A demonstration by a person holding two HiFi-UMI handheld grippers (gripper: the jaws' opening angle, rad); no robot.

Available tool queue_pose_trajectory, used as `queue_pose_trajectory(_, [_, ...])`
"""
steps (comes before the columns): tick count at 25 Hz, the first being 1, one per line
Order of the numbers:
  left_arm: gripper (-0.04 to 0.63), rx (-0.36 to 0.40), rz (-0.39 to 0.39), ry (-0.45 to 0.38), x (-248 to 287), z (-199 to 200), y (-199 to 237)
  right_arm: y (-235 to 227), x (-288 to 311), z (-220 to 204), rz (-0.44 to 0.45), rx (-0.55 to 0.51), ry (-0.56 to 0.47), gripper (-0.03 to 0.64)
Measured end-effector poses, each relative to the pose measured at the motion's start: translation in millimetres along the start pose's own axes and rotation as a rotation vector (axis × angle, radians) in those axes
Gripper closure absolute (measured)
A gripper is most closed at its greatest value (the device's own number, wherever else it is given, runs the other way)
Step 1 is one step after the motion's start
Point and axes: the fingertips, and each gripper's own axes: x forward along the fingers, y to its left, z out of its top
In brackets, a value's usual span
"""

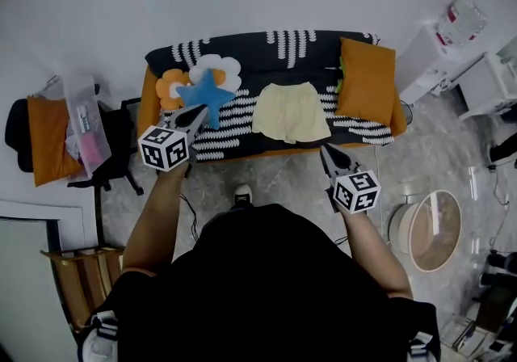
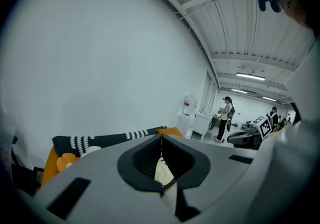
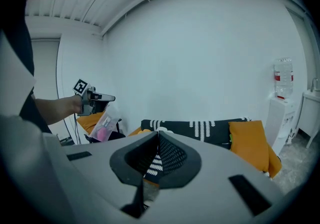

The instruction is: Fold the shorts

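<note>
1. The left gripper [image 1: 199, 112] has its jaws pressed together with nothing between them. It is held in the air over the front edge of the sofa, near its left end.
2. The right gripper [image 1: 326, 150] also has its jaws closed on nothing. It hangs just short of the sofa's front edge, towards the right end.
3. Between the two, the pale yellow soft cloth shorts [image 1: 287, 112] lie spread flat on the seat of the long black sofa with white dashes and orange sides [image 1: 275, 49], a little right of its middle. Neither gripper is touching them.
4. They look light and limp to me, so they will likely sag and drag rather than keep their shape. A pinch on the fabric edge at two corners, one per gripper, seems the safest hold, so that only one layer lifts.
5. The narrower waistband points at the sofa's backrest and the wider leg hems at its front edge. That waist-to-hem line runs back to front, though the garment looks slightly broader across.
6. A blue star-shaped cushion [image 1: 208, 94] sits at the sofa's left end, and a square orange cushion [image 1: 367, 82] leans at its right end.
</note>
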Motion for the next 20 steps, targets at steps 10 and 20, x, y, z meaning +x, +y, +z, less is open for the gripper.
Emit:
queue_pose_trajectory(10, [0.574, 0.021, -0.090, 0.065, 80, 27, 87, -20, 81, 19, -0.094, 0.031, 0.056, 0.610])
queue_pose_trajectory(20, [0.574, 0.031, -0.183, 0.115, 128, 35, 150, -18, 137, 31, -0.183, 0.050, 0.081, 0.609])
